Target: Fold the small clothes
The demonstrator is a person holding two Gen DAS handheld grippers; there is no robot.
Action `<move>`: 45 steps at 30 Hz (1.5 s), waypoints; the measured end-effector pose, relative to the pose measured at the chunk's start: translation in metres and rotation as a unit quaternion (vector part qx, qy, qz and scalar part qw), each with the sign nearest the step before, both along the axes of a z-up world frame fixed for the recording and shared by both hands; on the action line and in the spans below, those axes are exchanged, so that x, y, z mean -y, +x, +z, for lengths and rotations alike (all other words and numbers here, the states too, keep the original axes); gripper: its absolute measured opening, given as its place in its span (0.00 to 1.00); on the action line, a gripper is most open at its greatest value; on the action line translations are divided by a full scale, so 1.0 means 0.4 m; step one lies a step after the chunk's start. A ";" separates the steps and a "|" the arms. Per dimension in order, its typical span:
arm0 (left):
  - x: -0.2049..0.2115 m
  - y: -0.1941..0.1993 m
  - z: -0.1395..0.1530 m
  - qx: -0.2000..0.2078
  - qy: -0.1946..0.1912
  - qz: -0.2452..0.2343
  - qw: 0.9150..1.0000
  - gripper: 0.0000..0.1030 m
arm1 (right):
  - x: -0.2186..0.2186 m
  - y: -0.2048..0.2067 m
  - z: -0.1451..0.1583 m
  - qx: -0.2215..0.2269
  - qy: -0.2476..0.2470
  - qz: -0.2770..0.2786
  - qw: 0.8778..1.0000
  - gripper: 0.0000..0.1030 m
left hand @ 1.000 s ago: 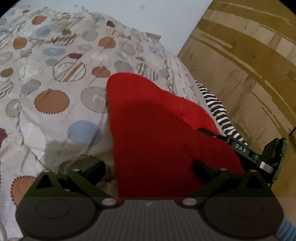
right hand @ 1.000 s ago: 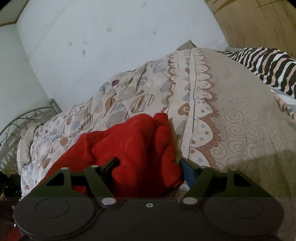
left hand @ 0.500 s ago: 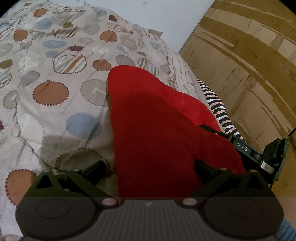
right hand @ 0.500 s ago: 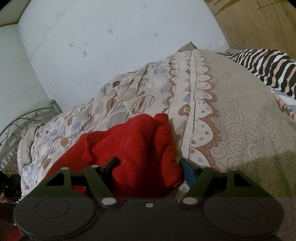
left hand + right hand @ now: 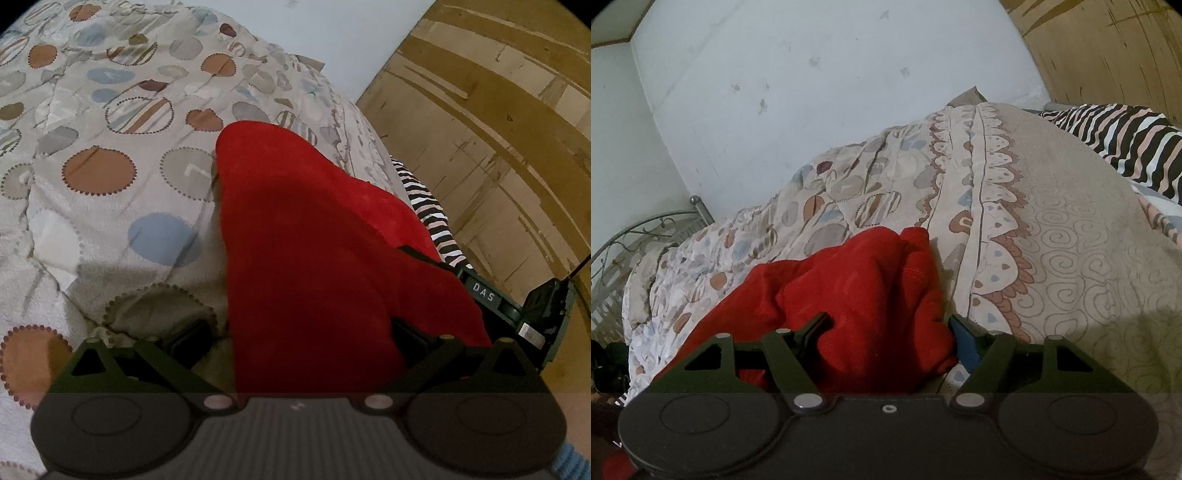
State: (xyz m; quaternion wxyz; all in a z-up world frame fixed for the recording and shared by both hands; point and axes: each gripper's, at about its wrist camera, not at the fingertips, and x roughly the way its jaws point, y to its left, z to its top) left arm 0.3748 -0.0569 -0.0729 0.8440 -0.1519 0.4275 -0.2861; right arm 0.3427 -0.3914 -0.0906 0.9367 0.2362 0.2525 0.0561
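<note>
Little differs from earlier frames. Both grippers, left gripper (image 5: pixel 295 332) and right gripper (image 5: pixel 890 328), point downward, jaws spread, red garment (image 5: pixel 314 258) between; grasp unclear.

Red cloth (image 5: pixel 314 266) covers the left gripper's right finger and hides the right gripper's (image 5: pixel 886 332) pads.

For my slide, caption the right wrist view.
Red garment bunched between the right gripper and its open jaws on a patterned bedspread.
</note>
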 end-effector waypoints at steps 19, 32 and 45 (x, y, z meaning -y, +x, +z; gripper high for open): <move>0.007 0.064 -0.032 -0.051 -0.017 -0.053 0.997 1.00 | 0.002 0.010 0.024 -0.051 0.044 -0.017 0.998 0.53; 0.050 0.040 0.014 -0.027 0.033 -0.066 0.997 0.83 | -0.048 -0.003 0.076 -0.066 0.013 -0.049 0.997 0.43; 0.018 0.015 0.105 0.004 0.034 -0.075 0.997 0.59 | -0.155 -0.025 0.257 0.019 -0.021 0.019 0.999 0.37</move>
